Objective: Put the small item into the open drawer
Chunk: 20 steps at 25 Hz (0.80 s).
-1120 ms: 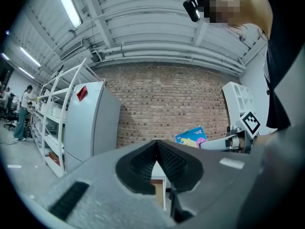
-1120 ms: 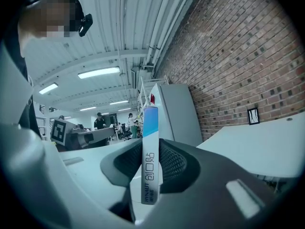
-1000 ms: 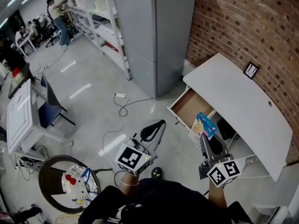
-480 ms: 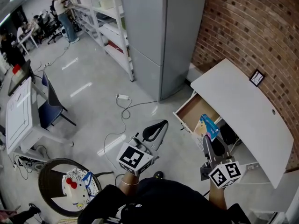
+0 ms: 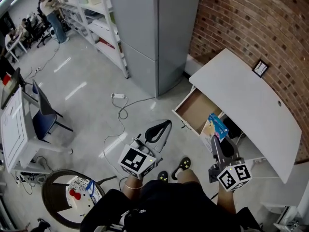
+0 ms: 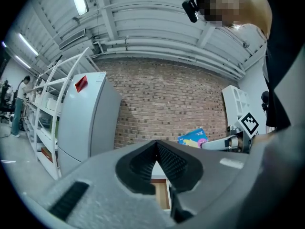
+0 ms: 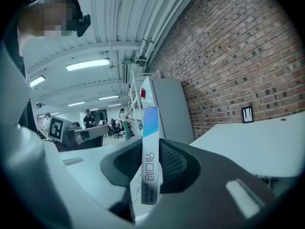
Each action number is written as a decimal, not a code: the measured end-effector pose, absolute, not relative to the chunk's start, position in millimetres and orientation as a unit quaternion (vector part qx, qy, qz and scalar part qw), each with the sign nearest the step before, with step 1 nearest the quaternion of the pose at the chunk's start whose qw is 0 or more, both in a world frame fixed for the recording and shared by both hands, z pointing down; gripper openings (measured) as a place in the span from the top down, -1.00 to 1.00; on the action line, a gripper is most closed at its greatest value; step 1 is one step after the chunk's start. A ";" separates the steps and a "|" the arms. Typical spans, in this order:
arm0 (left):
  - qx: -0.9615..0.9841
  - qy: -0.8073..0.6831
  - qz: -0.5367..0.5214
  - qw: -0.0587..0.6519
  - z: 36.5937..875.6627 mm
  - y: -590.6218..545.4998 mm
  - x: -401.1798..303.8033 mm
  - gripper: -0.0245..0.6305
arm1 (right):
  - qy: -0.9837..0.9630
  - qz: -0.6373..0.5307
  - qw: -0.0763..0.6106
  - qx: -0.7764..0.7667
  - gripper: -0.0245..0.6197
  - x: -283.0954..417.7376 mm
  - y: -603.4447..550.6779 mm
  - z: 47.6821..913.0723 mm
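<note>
We have stepped forward: a second shoe [image 5: 182, 166] now shows, and the flat blue box [image 5: 218, 126] stays gripped.
The box stands on edge, its lower end clenched in the right claw [image 5: 216, 140], probably so that it can slip in narrow side first. It hangs just beside the front of the open drawer [image 5: 194, 111], not yet over its wooden bottom. The drawer juts from under the white surface [image 5: 246, 100]. The left claw [image 5: 158, 132] is clenched on nothing and held aside.

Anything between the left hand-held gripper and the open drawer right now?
Nothing in the way. In the head view only bare grey floor separates the left hand-held gripper from the open drawer. The cable lies off to the side.
</note>
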<state>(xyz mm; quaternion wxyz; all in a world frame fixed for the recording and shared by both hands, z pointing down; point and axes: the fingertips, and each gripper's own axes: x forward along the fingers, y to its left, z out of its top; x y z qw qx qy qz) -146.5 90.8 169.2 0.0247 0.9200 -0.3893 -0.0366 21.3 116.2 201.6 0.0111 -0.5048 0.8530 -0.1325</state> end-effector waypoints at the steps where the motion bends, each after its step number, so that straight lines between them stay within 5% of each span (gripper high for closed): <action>1: 0.921 -0.386 -0.036 0.025 169.3 87.1 -140.9 0.93 | 0.851 -0.134 0.010 -0.507 0.61 26.6 112.7 202.8; 20: 0.919 -0.392 -0.013 0.030 167.7 -23.4 -61.4 0.93 | 0.853 -0.147 0.037 -0.499 0.61 101.9 -2.1 206.1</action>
